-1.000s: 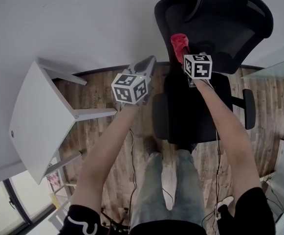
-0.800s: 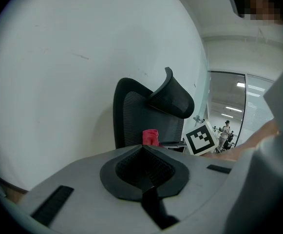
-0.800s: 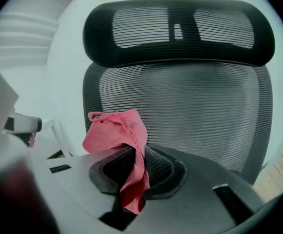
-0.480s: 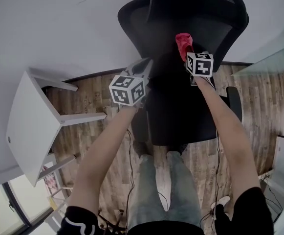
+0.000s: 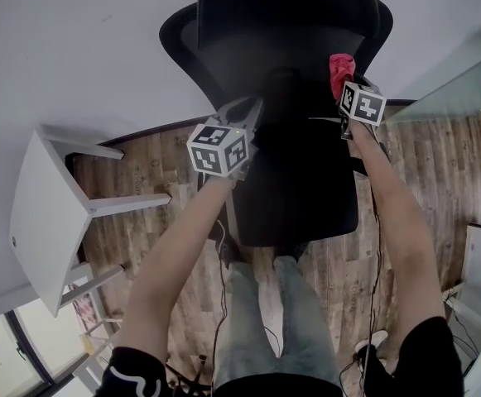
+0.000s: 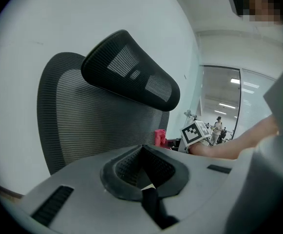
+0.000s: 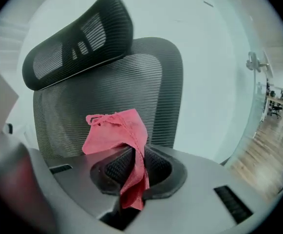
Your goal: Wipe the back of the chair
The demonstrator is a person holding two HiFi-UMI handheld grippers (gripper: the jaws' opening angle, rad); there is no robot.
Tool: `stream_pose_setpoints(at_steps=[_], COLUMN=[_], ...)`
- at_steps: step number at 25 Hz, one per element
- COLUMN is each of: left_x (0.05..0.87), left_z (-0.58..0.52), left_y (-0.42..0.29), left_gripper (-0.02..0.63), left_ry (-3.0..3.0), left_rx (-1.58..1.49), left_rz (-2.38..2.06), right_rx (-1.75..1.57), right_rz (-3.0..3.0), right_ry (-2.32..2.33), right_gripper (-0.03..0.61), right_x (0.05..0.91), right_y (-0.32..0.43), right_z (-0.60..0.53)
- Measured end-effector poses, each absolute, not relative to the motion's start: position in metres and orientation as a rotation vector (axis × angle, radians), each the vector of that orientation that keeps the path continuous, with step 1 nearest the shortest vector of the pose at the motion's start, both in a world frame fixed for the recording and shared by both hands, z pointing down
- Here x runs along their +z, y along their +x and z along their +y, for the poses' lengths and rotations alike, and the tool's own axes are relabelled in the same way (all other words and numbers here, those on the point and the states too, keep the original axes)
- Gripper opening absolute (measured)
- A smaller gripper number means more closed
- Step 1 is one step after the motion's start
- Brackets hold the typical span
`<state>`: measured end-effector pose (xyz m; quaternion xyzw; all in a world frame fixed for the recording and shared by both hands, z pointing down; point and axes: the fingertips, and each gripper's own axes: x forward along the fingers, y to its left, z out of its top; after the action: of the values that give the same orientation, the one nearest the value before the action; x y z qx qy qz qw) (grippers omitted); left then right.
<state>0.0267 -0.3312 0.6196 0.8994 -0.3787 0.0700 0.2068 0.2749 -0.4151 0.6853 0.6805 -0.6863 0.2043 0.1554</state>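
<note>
The right gripper point(image 7: 131, 177) has its jaws pinched tight on a red cloth point(image 7: 118, 133). Part of the cloth hangs down through the seam between the jaws, and the rest bunches up above and just beyond the tips. In the right gripper view, the cloth stands right in front of the black mesh backrest point(image 7: 148, 82) of the chair point(image 5: 294, 180), low on the mesh and below the curved headrest point(image 7: 78, 43). No view shows whether the cloth actually touches the mesh.

In the head view, the right gripper point(image 5: 348, 89) sits at the right edge of the backrest, with the cloth point(image 5: 340, 67) poking out past its marker cube on the far side.

The left gripper point(image 6: 143, 179) has its jaws closed together with nothing between them. It points at the left part of the backrest point(image 6: 83, 126), and the headrest point(image 6: 131, 74) arches above it. The mesh lies beyond the jaw tips, not between them. The left gripper view also catches the cloth point(image 6: 160, 136) and the right gripper's cube to the right, near the backrest's right edge.

In the head view, the left gripper point(image 5: 250, 107) is held near the chair's left side, where seat and back meet — the two grippers are well apart, with the chair's black bulk between them.

A white table point(image 5: 45, 213) stands to the left on the wooden floor point(image 5: 165, 222). The person's legs are near the chair's seat.
</note>
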Motion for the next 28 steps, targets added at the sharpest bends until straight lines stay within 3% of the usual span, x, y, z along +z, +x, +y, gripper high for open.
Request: stream_pose_setpoints(at_steps=[8,14,28], left_x=[0.624,0.622,0.664], left_z=[-0.331,-0.335,-0.324], left_y=[0.066,0.069,-0.032], left_gripper=[0.025,0.025,0.025], left_ry=[2.505,2.509,2.417], left_rx=[0.188,0.181,0.195], left_rz=[-1.035,-1.038,-1.136], right_rx=[0.645,0.622,0.619], right_rz=[-1.859,-1.887,-2.263], right_ry=[2.051,2.062,1.707], right_gripper=[0.067,0.066,0.067], right_x=[0.692,0.688,0.703], right_y=[0.348,0.352,0.156], right_z=[-0.404,-0.390,-0.365])
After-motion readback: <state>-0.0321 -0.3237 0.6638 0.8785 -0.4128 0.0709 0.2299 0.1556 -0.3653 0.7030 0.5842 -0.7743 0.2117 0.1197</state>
